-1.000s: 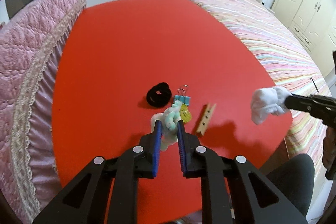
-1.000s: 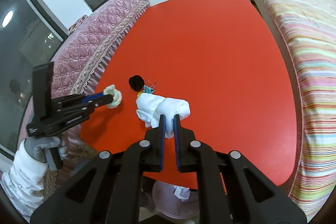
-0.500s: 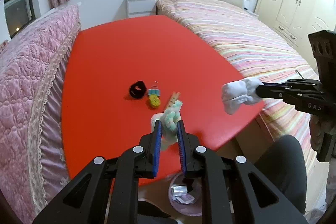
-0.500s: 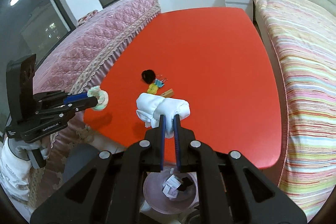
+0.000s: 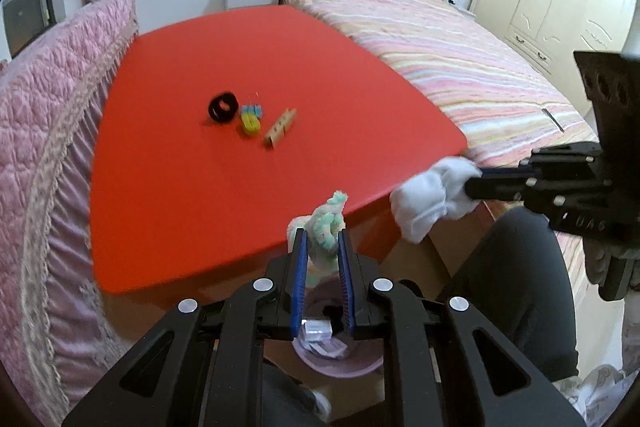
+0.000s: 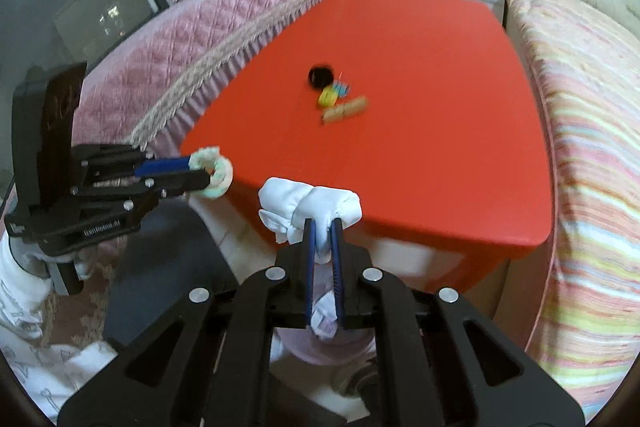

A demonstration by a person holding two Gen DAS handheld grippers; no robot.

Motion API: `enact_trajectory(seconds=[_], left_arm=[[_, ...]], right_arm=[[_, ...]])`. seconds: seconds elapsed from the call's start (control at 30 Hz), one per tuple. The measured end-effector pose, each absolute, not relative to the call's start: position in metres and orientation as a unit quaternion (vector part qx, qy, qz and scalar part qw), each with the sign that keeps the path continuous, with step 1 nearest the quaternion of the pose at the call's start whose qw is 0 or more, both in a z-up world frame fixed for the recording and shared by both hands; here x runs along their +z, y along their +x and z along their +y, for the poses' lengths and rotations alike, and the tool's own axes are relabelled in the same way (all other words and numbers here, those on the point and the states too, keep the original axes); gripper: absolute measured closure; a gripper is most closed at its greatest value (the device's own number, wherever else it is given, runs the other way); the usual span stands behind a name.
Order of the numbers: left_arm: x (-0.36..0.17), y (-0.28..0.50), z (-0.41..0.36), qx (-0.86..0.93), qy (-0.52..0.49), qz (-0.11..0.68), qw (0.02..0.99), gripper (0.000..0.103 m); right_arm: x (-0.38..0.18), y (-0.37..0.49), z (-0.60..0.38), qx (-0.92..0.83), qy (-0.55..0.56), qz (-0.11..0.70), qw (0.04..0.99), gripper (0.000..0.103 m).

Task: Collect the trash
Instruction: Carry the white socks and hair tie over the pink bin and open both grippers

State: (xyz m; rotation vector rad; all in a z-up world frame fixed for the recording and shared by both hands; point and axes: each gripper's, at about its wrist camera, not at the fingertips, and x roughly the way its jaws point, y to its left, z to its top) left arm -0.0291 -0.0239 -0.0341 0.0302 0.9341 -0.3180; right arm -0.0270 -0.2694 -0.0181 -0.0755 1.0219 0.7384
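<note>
My left gripper [image 5: 322, 241] is shut on a crumpled green-and-white wad [image 5: 326, 227], held just past the near edge of the red table [image 5: 240, 195]. The same left gripper [image 6: 200, 173] with the wad [image 6: 214, 171] shows at the left of the right wrist view. My right gripper [image 6: 322, 233] is shut on a scrunched white tissue [image 6: 308, 205], also off the table's near edge; it appears with the tissue [image 5: 428, 199] at the right of the left wrist view. Below both sits a pink bin [image 5: 336, 359] with paper scraps inside.
A black ring [image 5: 222, 107], a yellow and blue clip cluster [image 5: 251, 117] and a wooden clothespin [image 5: 280, 127] lie on the table. A pink quilted bed [image 5: 44, 131] flanks the left, a striped bed [image 5: 460, 67] the right. A person's dark-trousered knee [image 5: 516, 267] is nearby.
Both grippers have pulled back from over the table to beyond its near edge, each keeping its wad. The pink bin has come into view beneath them.
</note>
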Motion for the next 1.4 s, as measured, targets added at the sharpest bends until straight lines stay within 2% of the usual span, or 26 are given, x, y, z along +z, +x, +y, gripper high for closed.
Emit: enact_trajectory(seconds=[0.2,0.27,0.3,0.33,0.37,0.43,0.5,0.73,0.8,0.83,0.87,0.93,1.03,1.17,1.4], left_arm=[[-0.043,-0.039,-0.025,-0.16,0.007,0.459,0.874,0.088],[-0.044,-0.04,-0.027,-0.163,0.007,0.461,0.872,0.088],[-0.045,-0.041,-0.028,-0.165,0.007,0.463,0.871,0.088],[-0.046,-0.041,-0.028,-0.166,0.008,0.464,0.87,0.088],[-0.047,-0.041,-0.029,-0.167,0.008,0.465,0.869,0.088],[-0.049,-0.041,-0.031,-0.17,0.009,0.469,0.867,0.088],[-0.052,-0.042,-0.034,-0.175,0.011,0.472,0.864,0.088],[-0.058,-0.044,-0.048,-0.202,0.017,0.486,0.85,0.088],[-0.06,-0.044,-0.053,-0.213,0.019,0.49,0.845,0.081],[-0.061,-0.044,-0.056,-0.223,0.018,0.494,0.841,0.07],[-0.062,-0.044,-0.058,-0.225,0.017,0.496,0.839,0.049],[-0.066,-0.042,-0.058,-0.216,0.014,0.495,0.842,0.021],[-0.071,-0.039,-0.056,-0.199,0.011,0.498,0.844,0.012],[-0.07,-0.038,-0.05,-0.184,0.007,0.496,0.849,0.009],[-0.068,-0.036,-0.039,-0.159,-0.004,0.486,0.859,0.008]], right_arm=[[-0.051,-0.038,-0.263,0.358,-0.031,0.512,0.781,0.095],[-0.059,-0.039,-0.259,0.364,-0.031,0.522,0.771,0.089],[-0.063,-0.039,-0.258,0.363,-0.03,0.525,0.77,0.065],[-0.065,-0.038,-0.258,0.359,-0.029,0.526,0.77,0.046],[-0.067,-0.038,-0.26,0.353,-0.025,0.526,0.774,0.019],[-0.067,-0.037,-0.264,0.347,-0.02,0.527,0.776,0.017],[-0.066,-0.035,-0.266,0.337,-0.017,0.526,0.78,0.01],[-0.05,-0.032,-0.287,0.306,-0.011,0.508,0.805,0.006],[-0.044,-0.031,-0.293,0.302,-0.005,0.502,0.811,0.006],[-0.042,-0.031,-0.293,0.3,-0.003,0.5,0.812,0.006],[-0.041,-0.031,-0.294,0.299,-0.002,0.498,0.814,0.006],[-0.038,-0.03,-0.298,0.296,0.002,0.495,0.817,0.005],[-0.038,-0.03,-0.3,0.295,0.004,0.494,0.818,0.004],[-0.04,-0.032,-0.299,0.296,0.009,0.495,0.817,0.003],[-0.041,-0.032,-0.293,0.303,0.007,0.495,0.814,0.003]])
